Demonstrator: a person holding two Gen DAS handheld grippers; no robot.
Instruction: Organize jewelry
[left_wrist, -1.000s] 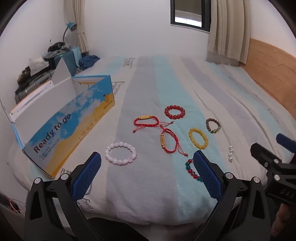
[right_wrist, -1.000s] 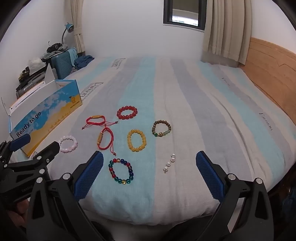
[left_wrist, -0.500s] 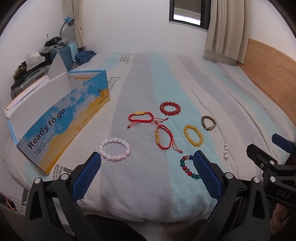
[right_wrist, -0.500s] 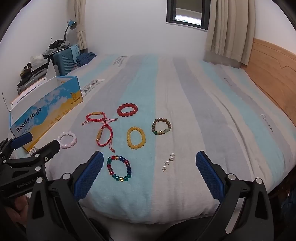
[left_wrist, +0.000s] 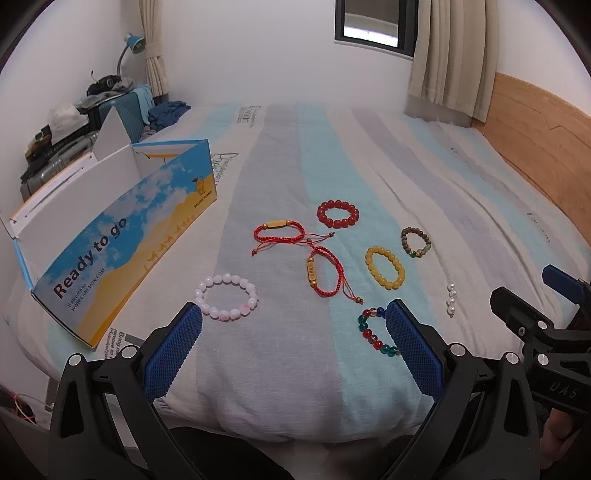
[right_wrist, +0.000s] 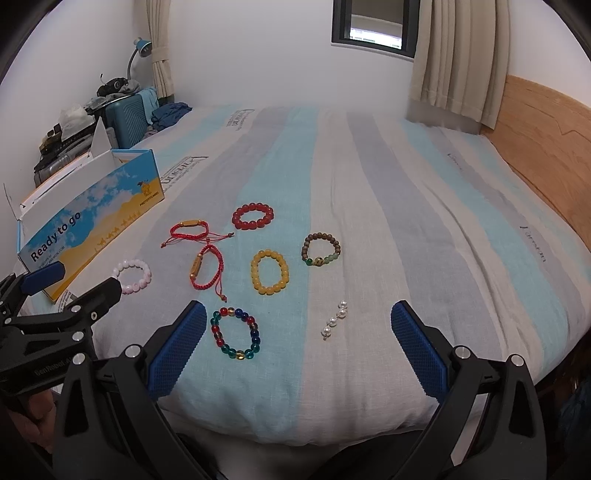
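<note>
bracelets (right_wrist: 269, 271) on bed (right_wrist: 406, 221) (grippers spread)

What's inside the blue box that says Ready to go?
Only white inner walls of the open box show. Its front wall hides the bottom, so anything lying inside can't be seen.

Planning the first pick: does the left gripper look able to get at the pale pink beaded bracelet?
Probably yes. The left gripper is open and empty, and the pale pink beaded bracelet lies flat on the striped bedspread just ahead, apart from the other pieces.
</note>
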